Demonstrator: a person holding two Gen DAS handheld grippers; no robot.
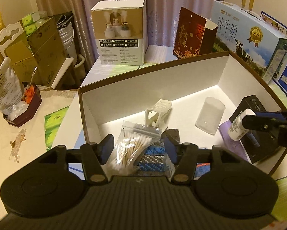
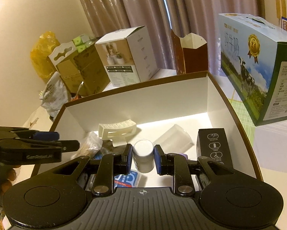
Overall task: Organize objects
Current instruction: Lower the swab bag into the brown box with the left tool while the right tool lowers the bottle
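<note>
- At the desk's (image 1: 28, 153) left edge we see a dark red octagonal tray (image 1: 21, 113) holding a crinkled white bag and a metal spoon.
- Just right of it, a green tissue pack (image 1: 54, 126) lies flat on the desk beside the big box.
- A large open cardboard box (image 1: 143, 88), brown outside and white inside, fills the middle of the desk.
- Our left hand-held gripper (image 1: 136, 149) hangs over the box's near left corner with its fingers apart, holding nothing.
- Between those fingers, on the box floor, we see a clear bag of cotton swabs (image 1: 132, 145) resting on a blue and white patterned packet (image 1: 153, 159).
- Behind the swabs, a cream plastic clip (image 1: 157, 113) lies near the box's back wall.
- Right of the clip, a frosted plastic cup (image 1: 210, 115) lies on its side.
- Our right hand-held gripper (image 2: 143, 159) is clamped on a small white bottle (image 2: 143, 156), held above the box floor near the box's right side.
- Under the bottle we see a lilac item (image 1: 232, 140); we cannot tell what it is.
- A black carton (image 2: 213, 145) sits against the box's right wall.
- Behind the box, along the desk's far edge, stand a white humidifier carton (image 1: 120, 32), a dark red gift bag (image 1: 191, 36) and a blue milk carton (image 1: 252, 40).
</note>
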